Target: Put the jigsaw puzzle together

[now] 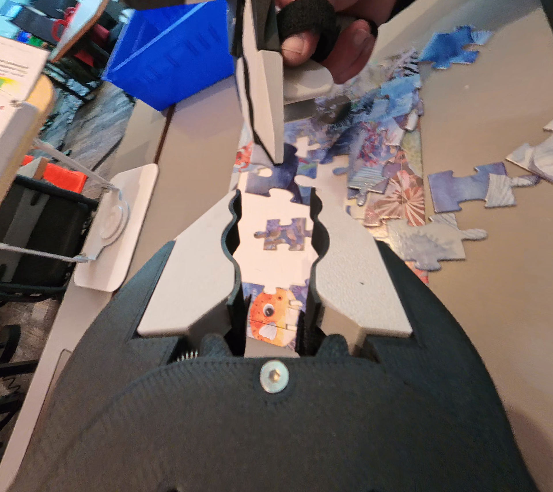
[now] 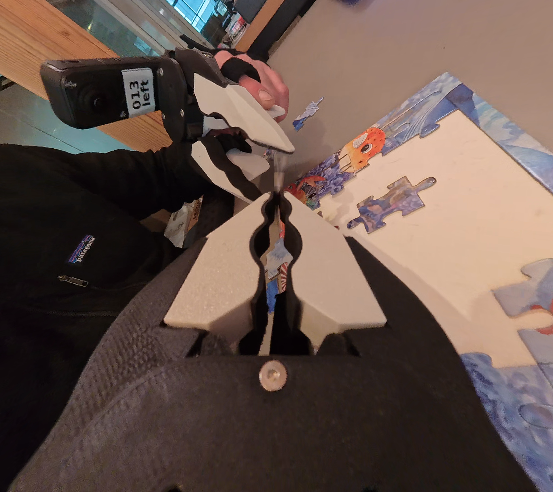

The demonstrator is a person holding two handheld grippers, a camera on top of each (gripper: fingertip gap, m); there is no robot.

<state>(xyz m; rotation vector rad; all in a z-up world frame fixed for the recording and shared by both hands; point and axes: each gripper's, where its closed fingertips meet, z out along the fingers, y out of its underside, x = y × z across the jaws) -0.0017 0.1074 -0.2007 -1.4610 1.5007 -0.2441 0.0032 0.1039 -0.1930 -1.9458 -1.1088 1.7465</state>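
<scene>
Fingers [image 2: 227,277] of my right gripper [image 2: 276,196] pinch a puzzle piece [image 2: 276,265] edge-on, mostly hidden between them. My left gripper [image 1: 273,202] hangs parted and empty above the puzzle tray [image 1: 278,265], where a loose piece [image 1: 285,233] lies at twelve o'clock.

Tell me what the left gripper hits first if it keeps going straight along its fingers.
Probably the loose blue puzzle piece lying alone on the white puzzle tray, framed between the open left gripper fingers. Beyond it stands the right gripper; depth is unclear.
</scene>
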